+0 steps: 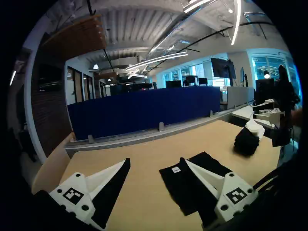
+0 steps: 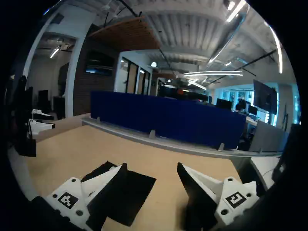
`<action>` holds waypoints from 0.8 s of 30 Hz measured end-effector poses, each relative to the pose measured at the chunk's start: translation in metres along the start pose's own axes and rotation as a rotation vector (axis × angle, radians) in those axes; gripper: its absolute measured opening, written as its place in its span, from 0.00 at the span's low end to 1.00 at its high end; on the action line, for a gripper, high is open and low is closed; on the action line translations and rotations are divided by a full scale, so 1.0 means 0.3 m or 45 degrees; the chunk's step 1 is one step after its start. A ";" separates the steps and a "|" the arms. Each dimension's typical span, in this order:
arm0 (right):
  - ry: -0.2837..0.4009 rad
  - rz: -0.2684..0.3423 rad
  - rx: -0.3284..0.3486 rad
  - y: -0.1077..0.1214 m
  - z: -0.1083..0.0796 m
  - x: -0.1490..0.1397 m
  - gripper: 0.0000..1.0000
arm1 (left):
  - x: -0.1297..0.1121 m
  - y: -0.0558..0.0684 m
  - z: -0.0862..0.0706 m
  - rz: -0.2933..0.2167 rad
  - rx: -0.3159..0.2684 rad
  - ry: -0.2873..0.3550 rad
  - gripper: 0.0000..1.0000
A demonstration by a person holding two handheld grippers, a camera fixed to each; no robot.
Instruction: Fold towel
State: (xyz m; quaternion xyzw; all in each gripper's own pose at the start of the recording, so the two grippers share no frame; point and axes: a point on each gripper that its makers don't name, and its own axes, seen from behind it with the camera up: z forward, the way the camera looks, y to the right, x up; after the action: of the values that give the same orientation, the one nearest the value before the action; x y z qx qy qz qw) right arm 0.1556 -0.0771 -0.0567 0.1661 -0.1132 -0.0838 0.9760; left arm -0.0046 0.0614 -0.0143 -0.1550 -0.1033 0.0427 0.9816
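- no words, numbers or brand names can be read from here.
- the white tag (image 1: 176,169) on the towel (image 1: 181,188) is too small to read.
- the square markers (image 1: 73,195) on the left gripper (image 1: 154,161) are patterns only.

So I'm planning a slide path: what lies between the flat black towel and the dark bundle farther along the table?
Nothing but bare tabletop, in the left gripper view; towel and bundle lie apart.

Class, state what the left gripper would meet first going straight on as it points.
Probably the blue partition beyond the table, though depth is unclear; the left gripper points over bare wood, beside the black towel.
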 end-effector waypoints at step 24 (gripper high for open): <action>-0.270 -0.061 0.144 -0.101 0.050 -0.315 1.00 | -0.313 0.191 0.065 0.153 -0.225 -0.248 0.94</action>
State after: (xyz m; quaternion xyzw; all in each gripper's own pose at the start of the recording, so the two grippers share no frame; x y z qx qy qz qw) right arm 0.0573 -0.0907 -0.0717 0.2137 -0.2162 -0.1177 0.9454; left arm -0.1033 0.1105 -0.0318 -0.2417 -0.1919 0.1068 0.9452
